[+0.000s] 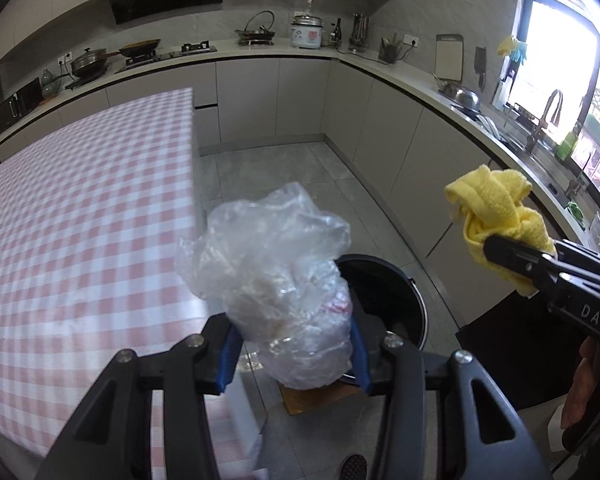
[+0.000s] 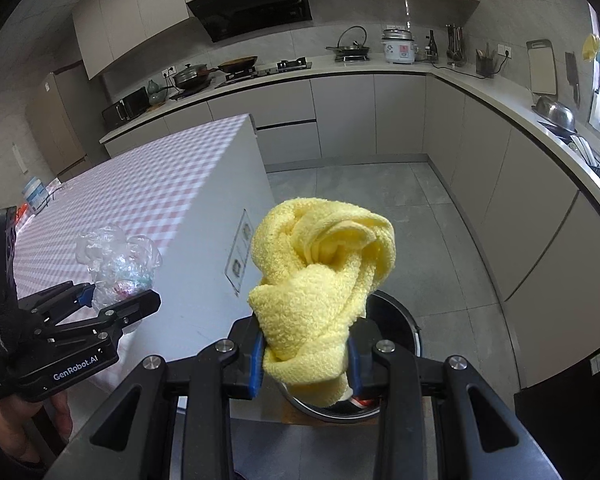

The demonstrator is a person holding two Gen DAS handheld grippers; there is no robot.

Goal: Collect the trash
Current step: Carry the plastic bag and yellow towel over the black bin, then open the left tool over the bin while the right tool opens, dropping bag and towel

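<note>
My left gripper [image 1: 296, 350] is shut on a crumpled clear plastic bag [image 1: 276, 276] with bits of trash inside, held past the table's edge and partly over a round black trash bin [image 1: 396, 296] on the floor. My right gripper [image 2: 306, 356] is shut on a bunched yellow cloth [image 2: 320, 280], held above the same bin [image 2: 400, 328], whose rim shows behind the cloth. The right gripper with the cloth [image 1: 496, 216] shows at the right of the left wrist view. The left gripper [image 2: 112, 300] with the bag [image 2: 116, 260] shows at the left of the right wrist view.
A table with a pink checked cloth [image 1: 72, 208] stands to the left, its white side panel [image 2: 220, 216] facing the bin. The bin stands on a brown mat [image 1: 312, 398] on grey floor tiles. Kitchen counters with cookware [image 1: 260, 44] and a sink [image 1: 540, 128] line the back and right.
</note>
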